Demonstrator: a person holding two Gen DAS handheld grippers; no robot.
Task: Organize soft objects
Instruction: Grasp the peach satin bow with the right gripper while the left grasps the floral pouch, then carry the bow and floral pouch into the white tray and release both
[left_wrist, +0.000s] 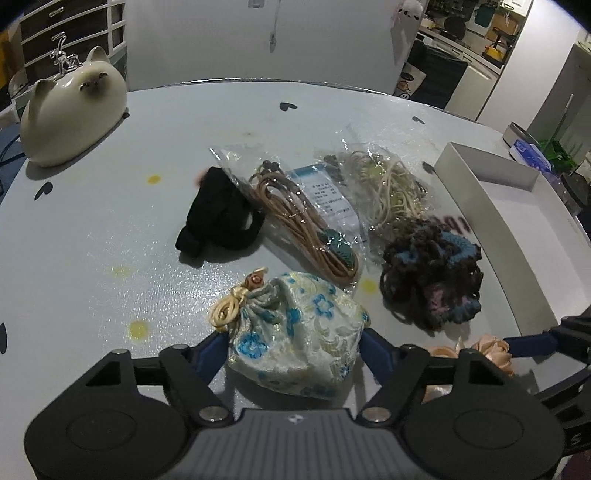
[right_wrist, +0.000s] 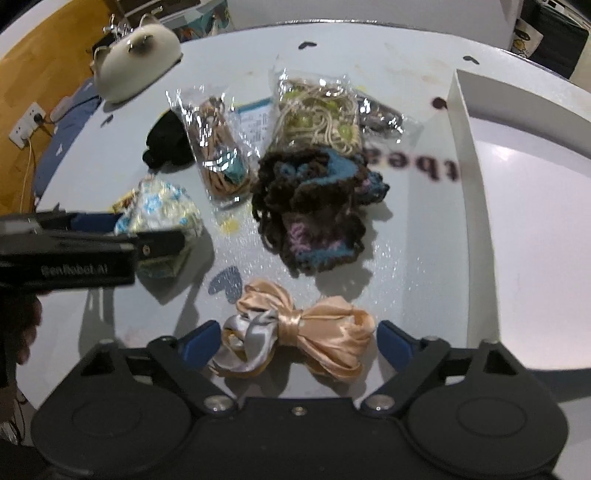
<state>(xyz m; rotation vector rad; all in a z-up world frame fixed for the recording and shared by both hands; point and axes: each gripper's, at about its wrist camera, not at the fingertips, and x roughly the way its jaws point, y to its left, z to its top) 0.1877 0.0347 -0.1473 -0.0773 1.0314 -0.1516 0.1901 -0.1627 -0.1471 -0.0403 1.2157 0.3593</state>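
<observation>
A floral brocade drawstring pouch (left_wrist: 295, 339) lies on the pale table between the fingers of my left gripper (left_wrist: 293, 343). Both blue pads touch its sides, so the gripper is shut on it. In the right wrist view the same gripper (right_wrist: 159, 240) reaches in from the left at the pouch (right_wrist: 162, 210). A peach satin bow (right_wrist: 306, 332) with a grey ribbon lies between the fingers of my right gripper (right_wrist: 295, 339). This gripper is open, with a small gap at each pad. A brown and blue crochet piece (right_wrist: 314, 206) lies just beyond the bow.
A black cloth (left_wrist: 221, 218) and two clear bags of cord (left_wrist: 306, 221) (left_wrist: 384, 184) lie further back. An open white box (left_wrist: 491, 206) stands at the right. A ceramic cat (left_wrist: 70, 114) sits at the far left near the table edge.
</observation>
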